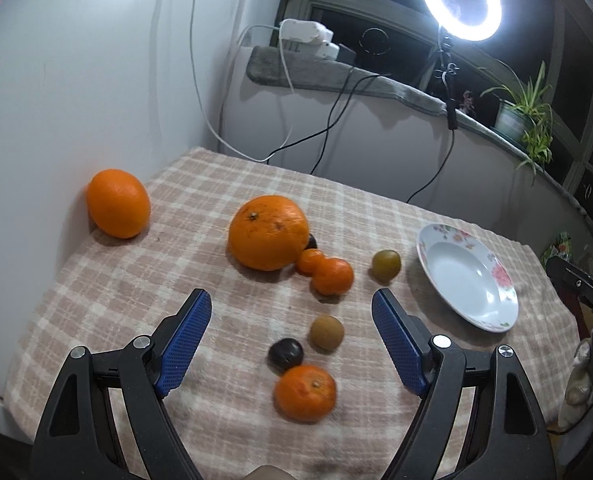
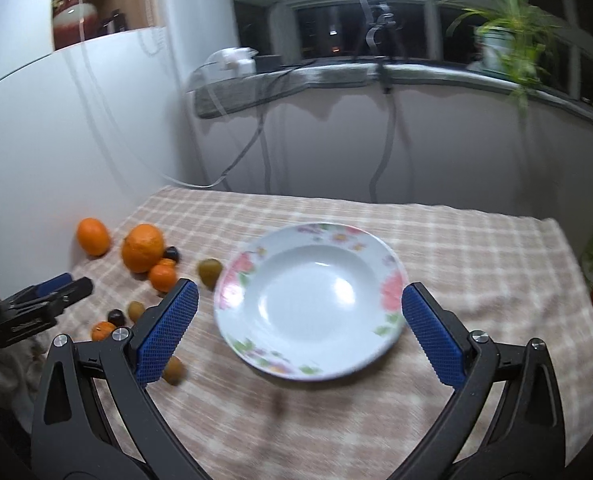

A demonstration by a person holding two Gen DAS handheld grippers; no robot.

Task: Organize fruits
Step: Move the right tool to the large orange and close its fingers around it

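A: From where is the table seen in the left wrist view?

B: From above its near left part, looking forward and down between the left gripper (image 1: pixel 291 300) fingers. The fruit is seen close; the plate (image 1: pixel 492 320) lies off to the right.

A: And the right wrist view?

B: The plate (image 2: pixel 232 280) is centred and near, framed by the right gripper (image 2: pixel 299 295). The fruit is pushed to the left edge.

A: What is shared?

B: The checked cloth (image 1: pixel 96 292), the plate, the big orange (image 1: pixel 268 232) (image 2: pixel 142 248), the sill and the ring light (image 1: pixel 460 0).
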